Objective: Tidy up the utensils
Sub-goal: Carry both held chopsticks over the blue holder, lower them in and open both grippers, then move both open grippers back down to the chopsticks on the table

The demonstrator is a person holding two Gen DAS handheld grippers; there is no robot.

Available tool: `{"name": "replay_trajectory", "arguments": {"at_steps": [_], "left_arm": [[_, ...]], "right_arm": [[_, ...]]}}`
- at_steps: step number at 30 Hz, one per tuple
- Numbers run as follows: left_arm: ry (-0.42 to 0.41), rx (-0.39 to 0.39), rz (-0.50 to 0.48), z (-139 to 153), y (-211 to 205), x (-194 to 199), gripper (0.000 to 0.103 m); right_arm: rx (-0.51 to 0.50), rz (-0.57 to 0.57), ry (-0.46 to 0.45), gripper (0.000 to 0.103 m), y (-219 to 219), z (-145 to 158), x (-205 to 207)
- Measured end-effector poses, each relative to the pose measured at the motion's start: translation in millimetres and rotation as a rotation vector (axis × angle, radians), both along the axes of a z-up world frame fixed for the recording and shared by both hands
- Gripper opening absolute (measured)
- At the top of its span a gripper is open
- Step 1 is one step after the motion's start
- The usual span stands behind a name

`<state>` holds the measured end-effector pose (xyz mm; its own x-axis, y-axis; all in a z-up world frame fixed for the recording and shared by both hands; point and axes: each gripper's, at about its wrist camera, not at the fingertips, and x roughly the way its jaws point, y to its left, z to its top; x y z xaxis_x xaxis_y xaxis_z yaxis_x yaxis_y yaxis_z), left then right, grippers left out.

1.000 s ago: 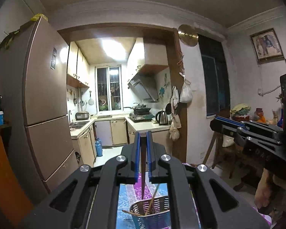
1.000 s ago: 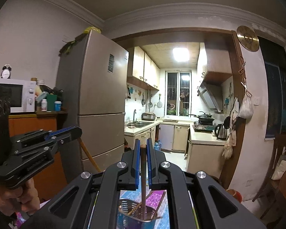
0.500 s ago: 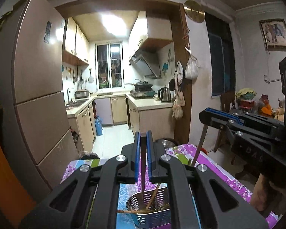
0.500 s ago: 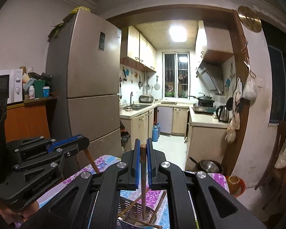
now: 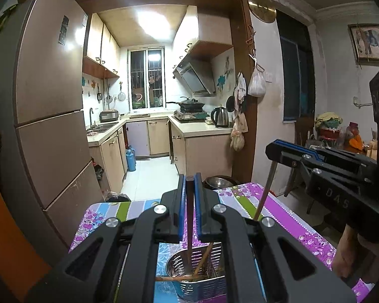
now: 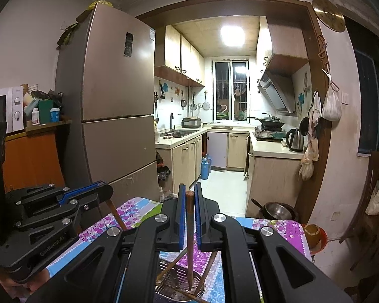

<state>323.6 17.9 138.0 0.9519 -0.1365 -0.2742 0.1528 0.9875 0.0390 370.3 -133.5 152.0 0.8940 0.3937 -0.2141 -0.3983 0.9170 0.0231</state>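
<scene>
A tall fridge (image 6: 108, 106) stands left of the kitchen doorway; a ceiling light (image 6: 232, 34) glows above the barred window (image 6: 231, 91).

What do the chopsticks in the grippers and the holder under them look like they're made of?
Left gripper's chopstick and right gripper's chopstick: apparently wood, matte reddish-brown. Holder: likely stainless steel, with a shiny silver slotted wall.
</scene>
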Motion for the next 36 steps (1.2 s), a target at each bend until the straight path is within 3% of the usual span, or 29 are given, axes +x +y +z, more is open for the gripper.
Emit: {"name": "replay_trajectory", "arguments": {"at_steps": [12, 16, 23, 24, 25, 27, 28, 31, 34, 36], "left_arm": [[0.000, 0.003, 0.020, 0.9, 0.3, 0.1, 0.005], [0.004, -0.014, 0.025, 1.6, 5.0, -1.5, 0.006], [-0.060, -0.014, 0.009, 14.9, 15.3, -49.8, 0.007], [-0.076, -0.006, 0.004, 14.5, 17.8, -64.5, 0.015], [-0.094, -0.002, 0.002, 12.5, 21.5, -80.4, 0.034], [-0.133, 0.006, 0.000, -1.9, 31.0, -123.8, 0.057], [-0.141, 0.007, -0.004, -9.9, 34.0, -138.6, 0.058], [-0.100, 0.023, -0.035, -65.6, 40.2, -194.2, 0.058], [-0.042, 0.088, -0.037, -124.0, 34.2, -224.5, 0.058], [0.046, 0.080, -0.046, -171.1, 33.2, -239.5, 0.058]], "right_arm": [[-0.005, -0.004, 0.003, 0.008, -0.4, -2.6, 2.5], [0.003, -0.014, -0.005, 0.015, -3.1, -0.6, -1.5], [0.030, -0.004, -0.065, 0.015, -15.7, 19.9, -47.5], [0.029, 0.001, -0.077, 0.016, -18.2, 22.2, -59.6], [0.031, 0.013, -0.089, 0.018, -21.9, 23.4, -76.5], [0.039, 0.029, -0.117, 0.025, -30.4, 20.6, -110.1], [0.042, 0.036, -0.131, 0.031, -36.0, 14.3, -132.2], [0.058, 0.044, -0.145, 0.034, -51.2, -16.4, -186.9], [0.073, 0.026, -0.106, 0.034, -62.7, -69.7, -234.9], [0.053, -0.006, -0.058, 0.034, -63.9, -114.3, -261.5]]}}
